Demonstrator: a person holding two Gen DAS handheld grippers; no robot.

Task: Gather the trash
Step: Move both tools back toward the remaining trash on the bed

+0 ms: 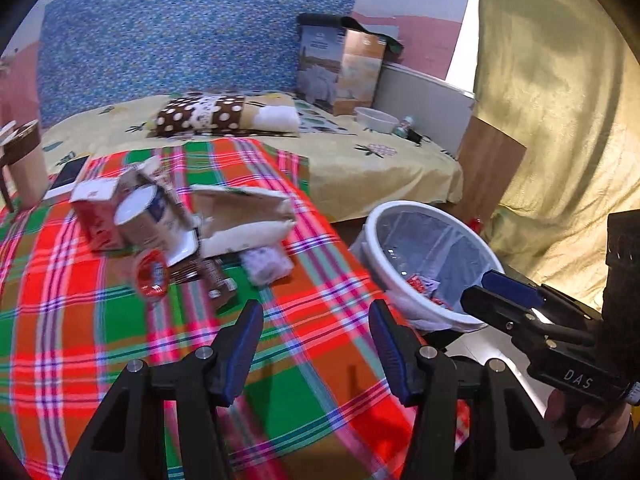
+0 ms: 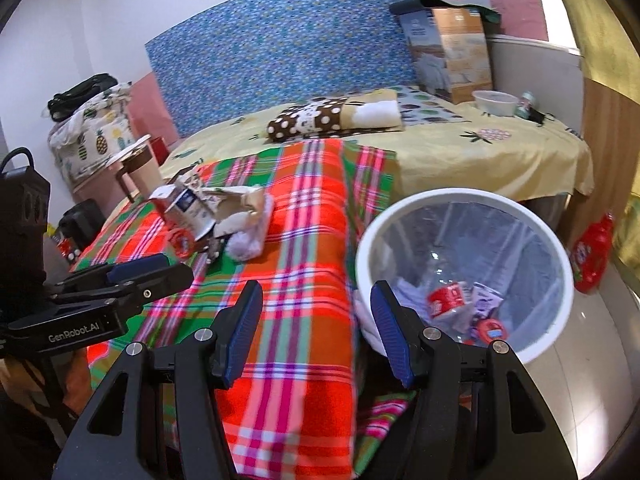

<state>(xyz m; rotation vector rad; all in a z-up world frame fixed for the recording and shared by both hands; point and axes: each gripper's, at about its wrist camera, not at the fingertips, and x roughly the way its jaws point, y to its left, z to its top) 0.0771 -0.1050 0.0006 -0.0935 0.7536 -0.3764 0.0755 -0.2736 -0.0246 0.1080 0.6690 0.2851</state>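
Observation:
A heap of trash lies on the plaid cloth point(image 1: 80, 340): a red and white carton point(image 1: 100, 216), a blue and white carton point(image 1: 148, 216), a torn paper bag point(image 1: 244, 216), a red wrapper point(image 1: 152, 276) and a crumpled tissue point(image 1: 268, 264). My left gripper point(image 1: 314, 308) hovers open and empty over the cloth, short of the heap. The white bin point(image 2: 440, 196) with a clear liner stands on the floor beside the cloth and holds a red wrapper point(image 2: 444, 300) and other scraps. My right gripper point(image 2: 316, 286) is open and empty near the bin's left rim.
Behind the cloth is a bed with a yellow sheet point(image 1: 360, 168), a dotted pillow point(image 1: 200, 114), a cardboard box point(image 1: 340, 68) and a white bowl point(image 1: 376, 119). A curtain point(image 1: 540, 100) hangs at the right. A red bag point(image 2: 592, 256) lies on the floor past the bin.

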